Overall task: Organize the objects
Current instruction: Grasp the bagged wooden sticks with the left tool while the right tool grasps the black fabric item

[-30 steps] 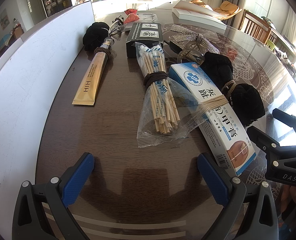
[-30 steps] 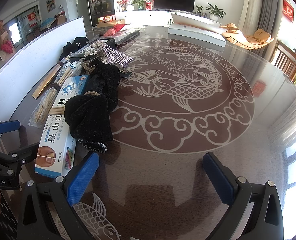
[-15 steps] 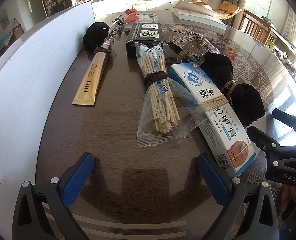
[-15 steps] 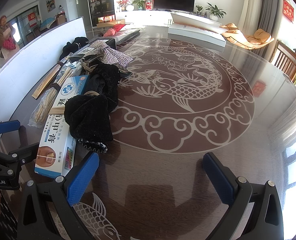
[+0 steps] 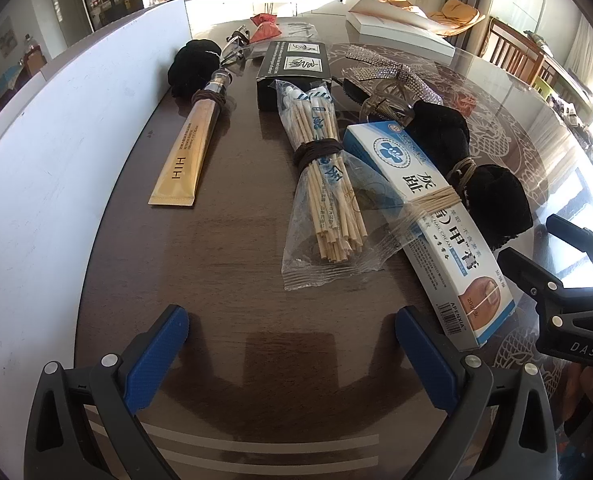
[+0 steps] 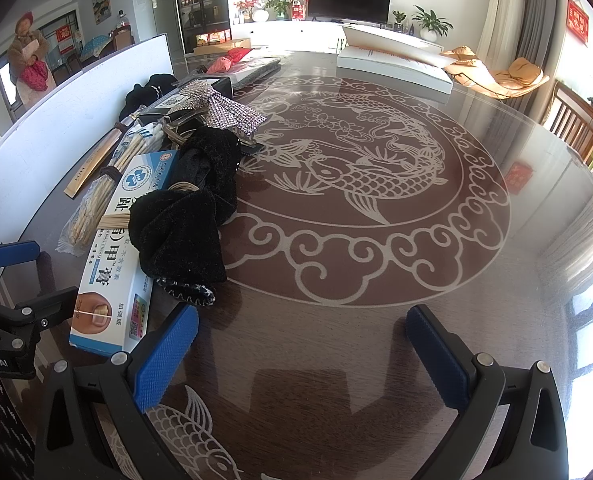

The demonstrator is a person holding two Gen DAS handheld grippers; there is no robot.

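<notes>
Two grippers hover low over our dark round table point(image 6: 376, 352), both with blue pads spread wide and nothing between them. Our left gripper point(image 5: 292, 350) faces a row of goods beside a white board point(image 5: 56, 152): a gold tube point(image 5: 186, 156) nearest the board, then a bagged bundle of wooden sticks point(image 5: 328, 196) tied with brown cord, then a blue-and-white cream box point(image 5: 428, 220) bound with a tan band. Black velvet scrunchies point(image 6: 188, 216) lie against the box's far side. Behind them we see a black carton point(image 5: 292, 68) and a rhinestone bow clip point(image 6: 224, 110). Our right gripper point(image 6: 302, 354) faces the fish pattern on bare tabletop, with the box just to its left.
</notes>
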